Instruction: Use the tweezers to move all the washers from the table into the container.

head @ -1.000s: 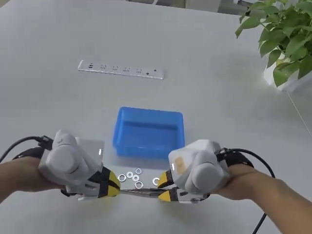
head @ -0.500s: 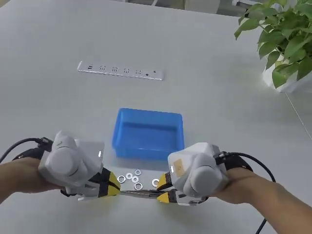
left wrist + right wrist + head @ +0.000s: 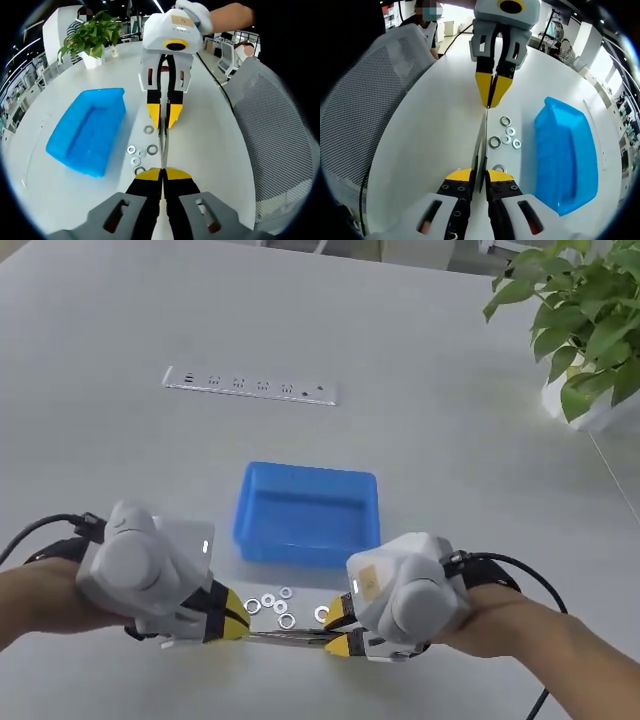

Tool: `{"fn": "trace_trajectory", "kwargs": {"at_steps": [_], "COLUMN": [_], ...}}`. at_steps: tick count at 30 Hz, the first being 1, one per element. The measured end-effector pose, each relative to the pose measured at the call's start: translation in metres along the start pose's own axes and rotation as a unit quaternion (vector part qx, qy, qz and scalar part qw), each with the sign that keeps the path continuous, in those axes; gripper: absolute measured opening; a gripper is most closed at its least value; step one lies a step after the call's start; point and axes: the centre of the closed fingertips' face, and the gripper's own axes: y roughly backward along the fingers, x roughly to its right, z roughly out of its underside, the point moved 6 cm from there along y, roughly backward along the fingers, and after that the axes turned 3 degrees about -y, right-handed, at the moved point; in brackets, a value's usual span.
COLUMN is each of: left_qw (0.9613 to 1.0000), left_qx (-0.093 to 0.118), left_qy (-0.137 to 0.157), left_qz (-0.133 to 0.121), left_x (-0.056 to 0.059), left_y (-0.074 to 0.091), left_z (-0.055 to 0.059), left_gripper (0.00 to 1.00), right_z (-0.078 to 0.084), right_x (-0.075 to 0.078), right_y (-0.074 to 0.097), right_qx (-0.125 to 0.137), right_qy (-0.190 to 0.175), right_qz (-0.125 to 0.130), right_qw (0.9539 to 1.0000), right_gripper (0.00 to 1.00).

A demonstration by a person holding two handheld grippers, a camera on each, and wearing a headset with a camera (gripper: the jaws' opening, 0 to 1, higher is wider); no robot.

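While I look down on the pale grey table [image 3: 450,440], a power strip [image 3: 250,386] lies at upper left and a potted plant [image 3: 585,310] at upper right. Small silver ring washers [image 3: 275,603] cluster at lower centre, just below the blue container [image 3: 306,512]. Both my left gripper [image 3: 232,627] and right gripper [image 3: 338,628] are clamped on the tweezers [image 3: 285,636], which bridge them just below the washers.

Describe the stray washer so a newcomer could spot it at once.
Start at the blue container. On the table on its near side, washers lie beside the tweezers that the left claw and right claw grip. The stray washer lies nearest the right claw, alone, apart from the five clustered ones.
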Motion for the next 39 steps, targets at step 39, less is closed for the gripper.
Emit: {"fn": "trace_trajectory", "kwargs": {"at_steps": [39], "left_qw": [0.9979], "left_qx": [-0.055], "left_qy": [-0.032], "left_qz": [0.009], "left_x": [0.009], "left_y": [-0.013], "left_z": [0.015], "left_gripper": [0.08], "right_z": [-0.001], "right_x": [-0.002], "right_y": [-0.002], "right_qx": [0.006], "right_qy": [-0.002], "right_qz": [-0.006], "right_qw": [1.0000], "right_gripper": [0.11]}}
